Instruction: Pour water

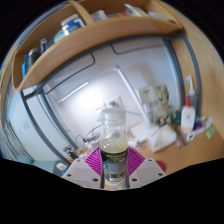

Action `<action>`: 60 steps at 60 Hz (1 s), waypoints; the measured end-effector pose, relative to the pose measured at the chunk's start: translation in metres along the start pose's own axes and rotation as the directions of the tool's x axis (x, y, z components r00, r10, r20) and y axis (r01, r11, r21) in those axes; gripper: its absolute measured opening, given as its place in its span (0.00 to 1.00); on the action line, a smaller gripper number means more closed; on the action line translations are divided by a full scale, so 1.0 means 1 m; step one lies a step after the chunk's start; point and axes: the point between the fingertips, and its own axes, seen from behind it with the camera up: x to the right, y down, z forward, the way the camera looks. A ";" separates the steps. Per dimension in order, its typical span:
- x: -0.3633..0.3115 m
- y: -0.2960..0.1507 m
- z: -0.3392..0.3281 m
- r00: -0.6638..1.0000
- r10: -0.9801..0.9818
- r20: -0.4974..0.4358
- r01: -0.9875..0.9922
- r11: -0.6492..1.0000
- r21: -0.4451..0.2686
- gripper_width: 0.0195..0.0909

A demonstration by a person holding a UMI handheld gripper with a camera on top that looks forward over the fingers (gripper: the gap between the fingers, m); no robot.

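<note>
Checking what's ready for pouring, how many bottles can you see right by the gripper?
1: a clear bottle stands upright between the gripper fingers. The cluttered desk beyond may hide others.

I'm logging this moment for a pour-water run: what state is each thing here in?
bottle: upright between the fingers, partly filled with a pale liquid, cap on.
gripper: fingers closed against the bottle's sides, holding it.
shelf: tilted in this view, things standing on it.

Home study or dorm room — wooden desk, overhead shelf, cluttered bottles.
</note>
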 end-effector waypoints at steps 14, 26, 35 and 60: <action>0.092 -0.024 0.018 0.935 -0.317 -0.162 0.333 0.939 0.085 0.15; 0.133 0.023 0.054 0.913 -0.362 -0.188 0.372 0.928 0.021 0.15; 0.137 0.044 0.070 0.922 -0.350 -0.165 0.362 0.931 0.052 0.17; 0.143 0.063 0.071 0.930 -0.334 -0.156 0.347 0.935 0.066 0.31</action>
